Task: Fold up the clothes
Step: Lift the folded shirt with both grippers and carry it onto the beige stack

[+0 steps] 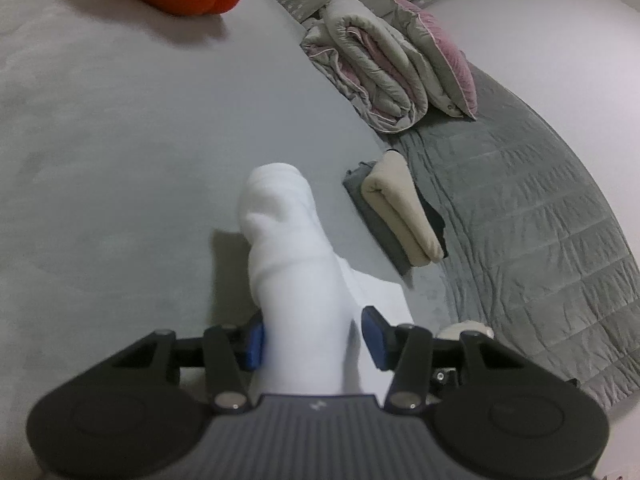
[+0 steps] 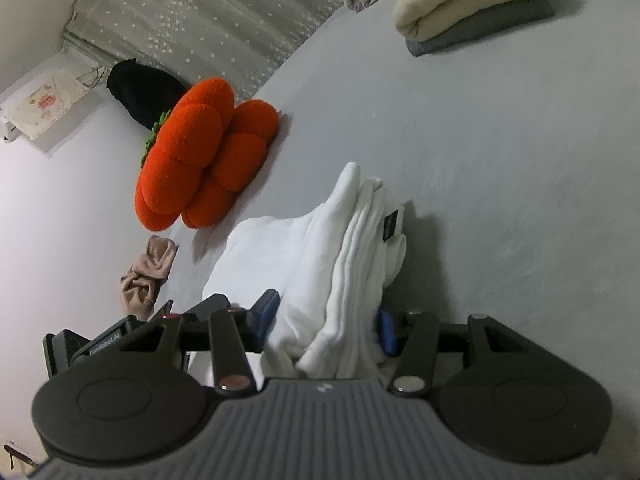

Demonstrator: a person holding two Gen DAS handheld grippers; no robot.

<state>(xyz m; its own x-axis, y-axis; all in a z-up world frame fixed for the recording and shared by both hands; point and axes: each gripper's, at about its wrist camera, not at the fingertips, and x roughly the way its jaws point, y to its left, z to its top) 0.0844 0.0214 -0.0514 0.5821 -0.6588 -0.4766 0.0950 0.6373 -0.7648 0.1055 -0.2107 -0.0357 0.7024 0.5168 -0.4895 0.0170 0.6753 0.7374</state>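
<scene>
While both of my grippers hold one white garment (image 1: 288, 240) above the pale grey bed surface (image 1: 120, 140), it hangs between them in a bunched, half-gathered roll. My left gripper (image 1: 314, 338) has its blue pads (image 1: 254, 340) partly apart, the cloth filling most of the gap; the left pad touches it, but the right pad seems to stand slightly off, so I judge this grip loose. My right gripper (image 2: 328, 322) is closed more snugly around several stacked folds of the same garment, a small dark label (image 2: 391, 225) showing at their edge. Ahead sits a finished stack, a cream folded piece (image 1: 400, 212) on a dark grey one (image 1: 376, 220). An orange plush cushion (image 2: 200, 152) lies to one side. My worry is that the thick layers slip from the looser left hold, letting the folds spill open and land crooked.
</scene>
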